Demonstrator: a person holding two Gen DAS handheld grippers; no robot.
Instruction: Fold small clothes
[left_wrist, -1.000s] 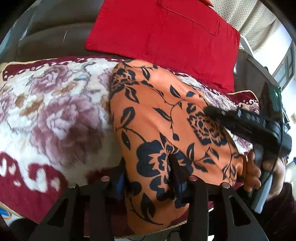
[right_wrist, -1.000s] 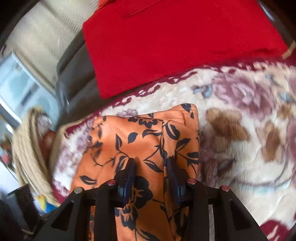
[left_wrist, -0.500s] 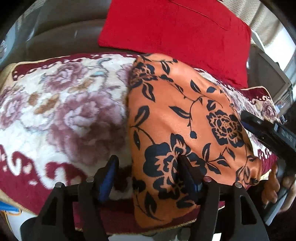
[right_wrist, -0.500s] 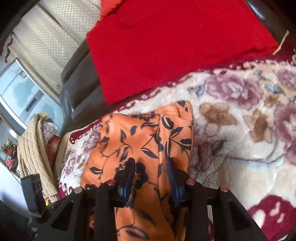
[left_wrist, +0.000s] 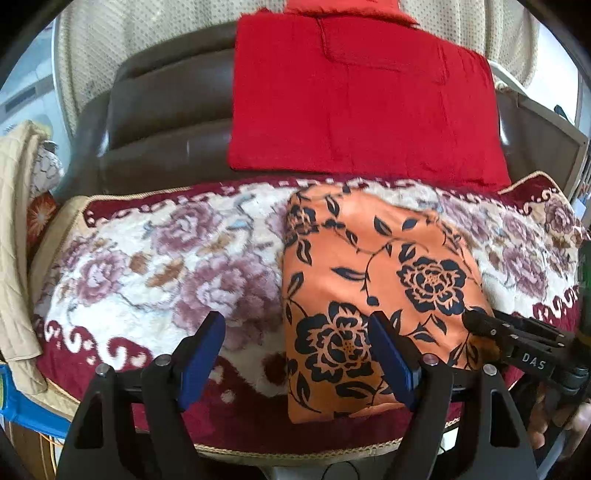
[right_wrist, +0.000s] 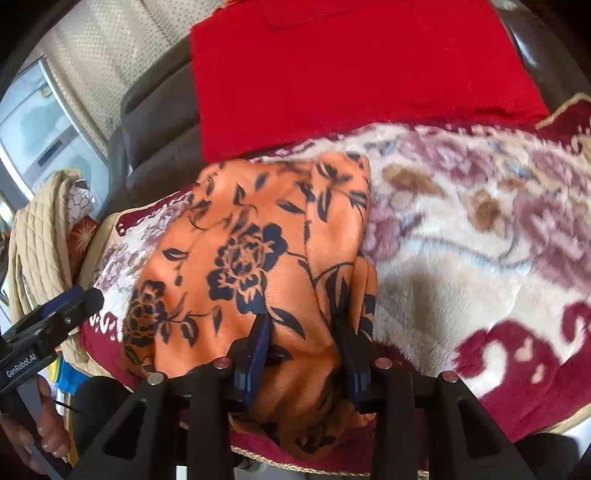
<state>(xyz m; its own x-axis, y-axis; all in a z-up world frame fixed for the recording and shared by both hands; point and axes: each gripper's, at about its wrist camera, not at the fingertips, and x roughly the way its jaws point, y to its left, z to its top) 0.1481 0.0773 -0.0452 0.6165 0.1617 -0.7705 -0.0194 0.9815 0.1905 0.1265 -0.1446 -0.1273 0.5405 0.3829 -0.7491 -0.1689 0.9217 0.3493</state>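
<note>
We work over a sofa seat spread with a floral blanket, soft and broad enough to carry a fold; a red cloth hangs down the backrest behind it. On the blanket lies the orange flowered garment, already doubled into a flat packet toward the seat's right half. Our right claw is closed on a bunch of its near edge, which seems to us the way to pin or draw that side while the other lets go. Our left claw is opening, its blue pads standing clear above the packet's left edge with no cloth between them; we judge that corner set down.
</note>
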